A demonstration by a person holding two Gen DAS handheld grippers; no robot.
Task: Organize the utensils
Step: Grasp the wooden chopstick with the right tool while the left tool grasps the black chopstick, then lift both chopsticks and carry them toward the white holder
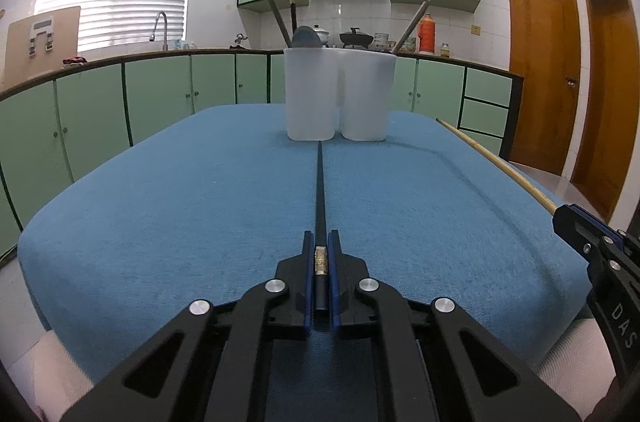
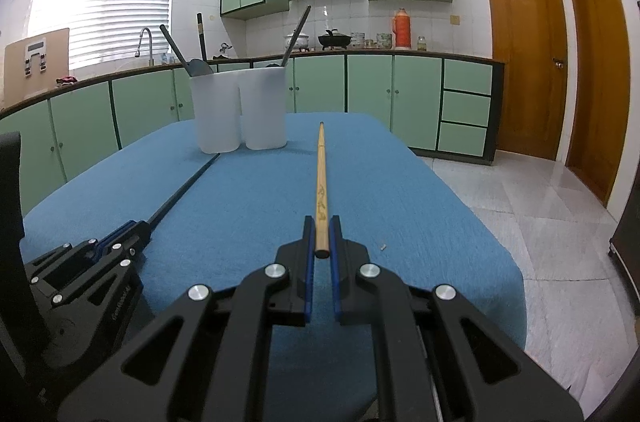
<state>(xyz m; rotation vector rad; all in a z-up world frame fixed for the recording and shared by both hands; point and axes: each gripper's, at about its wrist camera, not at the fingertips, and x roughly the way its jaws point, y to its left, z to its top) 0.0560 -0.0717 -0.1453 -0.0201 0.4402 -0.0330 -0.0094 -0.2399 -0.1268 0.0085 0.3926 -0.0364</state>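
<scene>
1. The blue cloth (image 1: 180, 202) covers the table and fills the middle of both views; every place below is given from the white holder that stands on it.
2. The white holder (image 1: 338, 94) is a two-compartment plastic tub at the far end of the cloth. The left wrist view sees it head-on, with both compartments side by side; the right wrist view sees it off to the left.
3. Dark utensil handles (image 1: 276, 12) lean out of the holder's left compartment with a grey rounded spoon or spatula head, and one more handle leans out of the right compartment.
4. The left gripper (image 1: 321, 246) sits at the near end of the cloth, straight in front of the holder. Its blue pads are clamped tight on the black chopstick (image 1: 320, 190), at the metal band near its thick end. The chopstick runs along the cloth and its tip nearly reaches the holder's base.
5. The right gripper (image 2: 322, 232) is to the right of the holder, also at the near end. Its pads are pressed on the end of the wooden chopstick (image 2: 320, 178), which points away past the holder's right side.
6. Only the right wrist view shows the pattern printed on the wooden chopstick and a small pale scrap (image 2: 383, 246) on the cloth.
</scene>
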